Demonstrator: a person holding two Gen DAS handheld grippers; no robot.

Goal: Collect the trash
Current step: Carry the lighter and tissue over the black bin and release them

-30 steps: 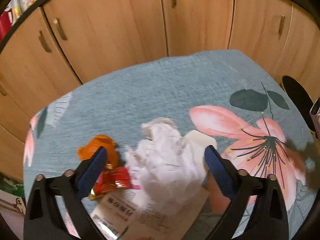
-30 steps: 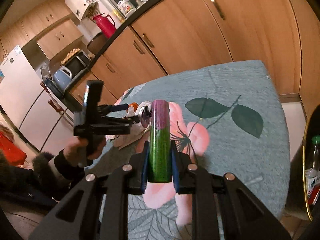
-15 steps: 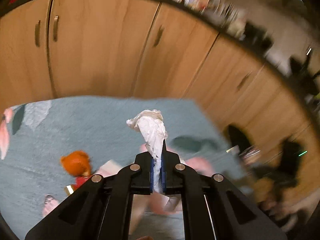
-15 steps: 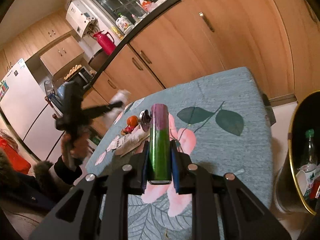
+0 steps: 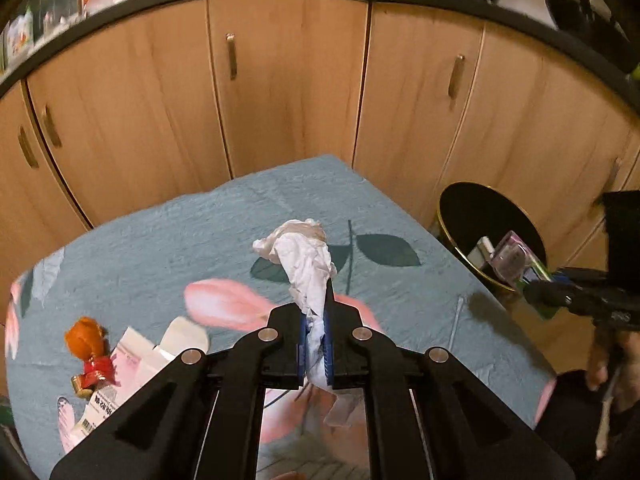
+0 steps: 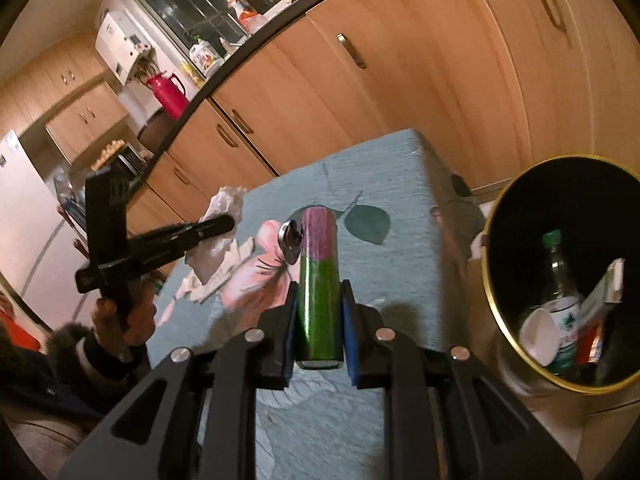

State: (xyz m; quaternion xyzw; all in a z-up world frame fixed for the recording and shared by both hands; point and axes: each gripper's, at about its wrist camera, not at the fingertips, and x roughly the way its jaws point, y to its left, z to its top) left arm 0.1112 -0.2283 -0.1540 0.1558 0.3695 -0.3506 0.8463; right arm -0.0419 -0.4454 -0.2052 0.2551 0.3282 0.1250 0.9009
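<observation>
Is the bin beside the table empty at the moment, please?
No, the bin already holds a plastic bottle, a white cup and some packaging, as the right wrist view shows.

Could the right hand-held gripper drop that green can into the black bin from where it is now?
Probably yes. The right hand-held gripper is shut on the green can, and the black bin stands open-topped just beside the table edge, with nothing between them.
</observation>
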